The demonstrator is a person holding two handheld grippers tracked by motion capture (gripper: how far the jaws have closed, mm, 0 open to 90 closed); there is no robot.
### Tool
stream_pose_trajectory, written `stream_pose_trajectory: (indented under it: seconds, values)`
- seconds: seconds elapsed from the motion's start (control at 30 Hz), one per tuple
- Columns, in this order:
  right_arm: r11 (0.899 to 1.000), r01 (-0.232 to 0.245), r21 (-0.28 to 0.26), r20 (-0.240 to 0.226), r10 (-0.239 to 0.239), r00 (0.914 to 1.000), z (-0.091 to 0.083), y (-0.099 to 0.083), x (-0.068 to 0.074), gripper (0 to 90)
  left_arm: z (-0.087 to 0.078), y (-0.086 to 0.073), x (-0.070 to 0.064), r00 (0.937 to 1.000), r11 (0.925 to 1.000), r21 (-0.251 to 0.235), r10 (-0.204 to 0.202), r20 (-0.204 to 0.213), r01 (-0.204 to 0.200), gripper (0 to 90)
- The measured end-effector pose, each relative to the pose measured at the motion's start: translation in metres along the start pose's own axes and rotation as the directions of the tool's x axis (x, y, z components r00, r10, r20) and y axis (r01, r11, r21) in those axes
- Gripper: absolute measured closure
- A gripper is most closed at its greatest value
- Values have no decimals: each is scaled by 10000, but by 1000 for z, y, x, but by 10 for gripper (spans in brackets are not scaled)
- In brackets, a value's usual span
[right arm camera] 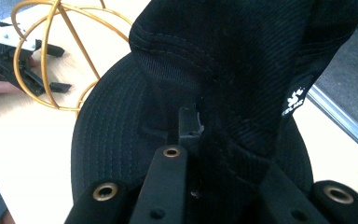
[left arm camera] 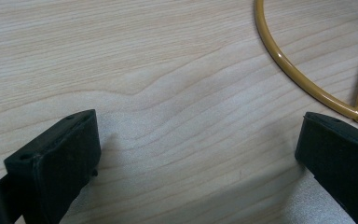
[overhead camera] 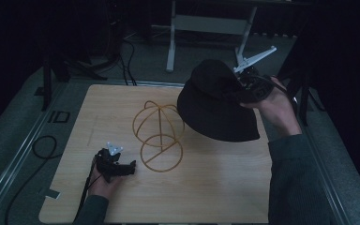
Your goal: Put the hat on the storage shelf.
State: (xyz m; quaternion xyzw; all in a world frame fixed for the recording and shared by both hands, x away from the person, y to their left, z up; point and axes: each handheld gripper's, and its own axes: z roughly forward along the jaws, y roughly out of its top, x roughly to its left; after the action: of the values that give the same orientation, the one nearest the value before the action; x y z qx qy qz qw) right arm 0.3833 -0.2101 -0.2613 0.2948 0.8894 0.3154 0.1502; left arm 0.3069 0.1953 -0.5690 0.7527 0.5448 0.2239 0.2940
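Observation:
A black bucket hat (overhead camera: pixel 211 108) hangs in the air over the right half of the wooden table (overhead camera: pixel 215 187). My right gripper (overhead camera: pixel 243 89) is shut on its crown fabric; up close the jaws pinch a fold of the hat (right arm camera: pixel 242 56) at the right gripper (right arm camera: pixel 214 135). A gold wire hat stand (overhead camera: pixel 161 123) stands bare at mid-table, just left of the hat. My left gripper (overhead camera: pixel 130 168) rests on the table beside the stand's base ring (left arm camera: pixel 284 60). That left gripper (left arm camera: pixel 198 140) is open, with only wood between its jaws.
A white metal frame (overhead camera: pixel 171 47) stands on the floor beyond the table's far edge. A black cable (overhead camera: pixel 42 145) loops on the floor at the left. A metal rail (right arm camera: pixel 345 121) runs along the table's right side.

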Motion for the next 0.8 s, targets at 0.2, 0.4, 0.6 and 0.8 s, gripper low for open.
stream_pose_trajectory:
  seconds: [0.2,0.4,0.6,0.8]
  values:
    - [9999,28,-112,-54,-29,10000,-2,1,0,879,0,0,0,10000,10000,-1,0,0,0,3]
    - [9998,32,-190,-47,-32,10000,-4,2,1,879,0,0,0,10000,10000,-2,-1,1,1,3]
    - [9995,35,-330,-66,-37,10000,-6,5,2,879,0,0,0,10000,10000,-2,0,-1,0,3]
    - [9990,75,-451,-89,-79,9999,-9,7,4,879,0,0,0,10000,10000,-13,0,-5,0,2]
